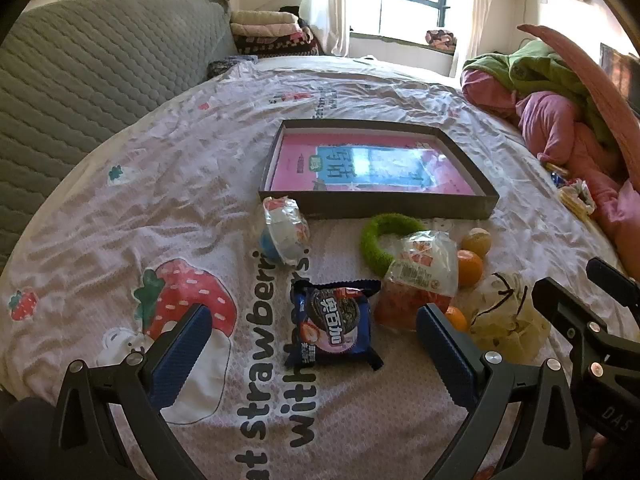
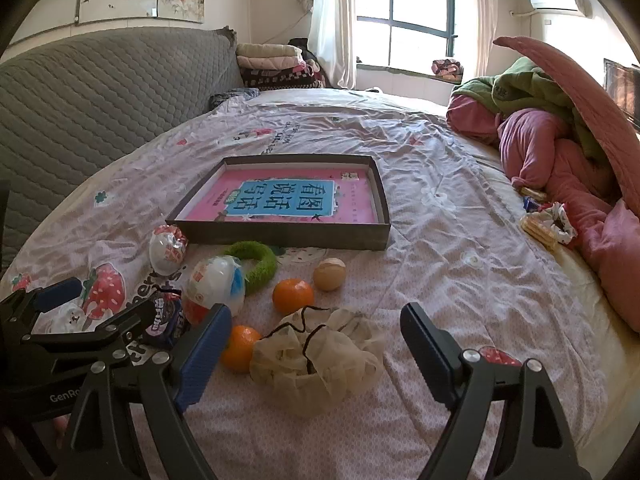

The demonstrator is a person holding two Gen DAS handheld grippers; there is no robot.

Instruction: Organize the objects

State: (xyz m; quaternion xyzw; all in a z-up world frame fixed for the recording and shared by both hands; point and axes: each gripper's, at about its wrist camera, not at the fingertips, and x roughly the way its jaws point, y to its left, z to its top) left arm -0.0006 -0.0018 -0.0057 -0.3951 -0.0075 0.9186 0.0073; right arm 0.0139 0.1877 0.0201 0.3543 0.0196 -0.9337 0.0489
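A dark shallow box [image 1: 396,205] [image 2: 280,236] with a pink and blue book inside lies on the bed. In front of it lie a blue cookie packet [image 1: 334,326] [image 2: 162,318], two wrapped egg-shaped snacks [image 1: 286,232] [image 1: 420,276] [image 2: 168,249] [image 2: 214,286], a green ring [image 1: 374,246] [image 2: 260,262], two oranges [image 2: 293,295] [image 2: 240,347], a beige ball [image 2: 329,274] and a cream mesh pouch [image 2: 316,356] [image 1: 506,320]. My left gripper [image 1: 314,330] is open, its fingers either side of the cookie packet. My right gripper [image 2: 316,340] is open over the pouch.
The bedsheet [image 1: 120,208] has strawberry prints. A grey quilted headboard [image 2: 100,96] stands at left. Pink and green bedding [image 2: 560,136] is heaped at right, with biscuits and a scrunchie [image 2: 550,224] beside it. Folded blankets [image 2: 272,60] sit at the back.
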